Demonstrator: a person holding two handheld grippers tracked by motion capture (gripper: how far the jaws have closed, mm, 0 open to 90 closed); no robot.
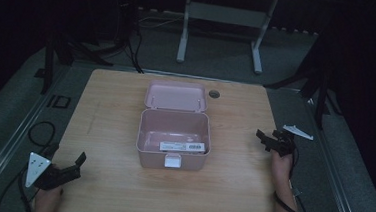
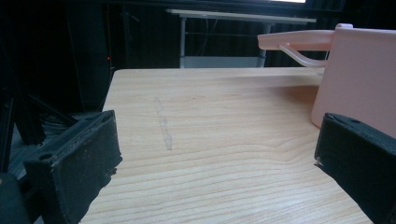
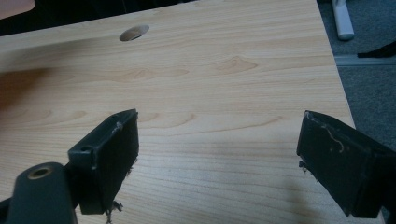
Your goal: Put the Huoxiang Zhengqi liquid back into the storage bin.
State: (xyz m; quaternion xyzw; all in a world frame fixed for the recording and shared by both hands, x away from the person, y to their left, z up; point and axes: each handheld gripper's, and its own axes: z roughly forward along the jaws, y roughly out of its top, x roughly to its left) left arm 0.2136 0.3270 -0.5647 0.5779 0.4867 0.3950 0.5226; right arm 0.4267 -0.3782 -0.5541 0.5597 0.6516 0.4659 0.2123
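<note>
Your left gripper [image 1: 69,168] has its jaws spread wide with nothing between them, and it sits low at the near left corner of the table, well apart from the pink box [image 1: 173,140]. Your right gripper [image 1: 269,140] is spread and empty too, out to the right of the box, near the table's [image 1: 109,130] right edge. The box stands in the middle with its lid [image 1: 175,96] thrown back behind it, and a white label [image 1: 183,147] lies inside. You appear to be at the approach step, neither hand committed. Next, I judge, you bring one gripper in to the lid's rim and steady the box with the other.
</note>
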